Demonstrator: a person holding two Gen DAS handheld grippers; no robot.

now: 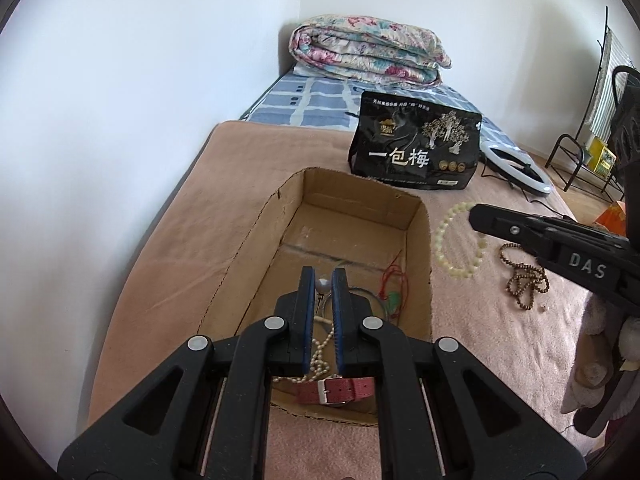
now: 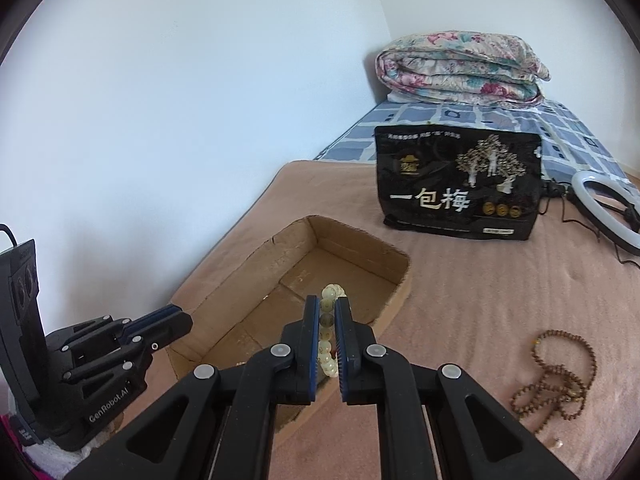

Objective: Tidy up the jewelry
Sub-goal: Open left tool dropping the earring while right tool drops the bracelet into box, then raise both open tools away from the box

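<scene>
Left wrist view: left gripper (image 1: 323, 278) hung over the cardboard box (image 1: 424, 248), jaws nearly closed on a pearl necklace (image 1: 320, 354) trailing down to the box floor. Red watch strap (image 1: 336, 390) lay at the near end, green pendant on red cord (image 1: 394, 300) to the right.

Right wrist view: right gripper (image 2: 327, 306) pinched a pale bead bracelet (image 2: 326, 330) above the box's near right edge. Brown bead mala (image 2: 560, 380) lay on the pink blanket (image 2: 480, 300), right of the box. Black snack bag (image 2: 460, 184) stood farther back.

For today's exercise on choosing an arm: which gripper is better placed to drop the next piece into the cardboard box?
Right. The right gripper already clamps the pale bead bracelet near the cardboard box.
</scene>
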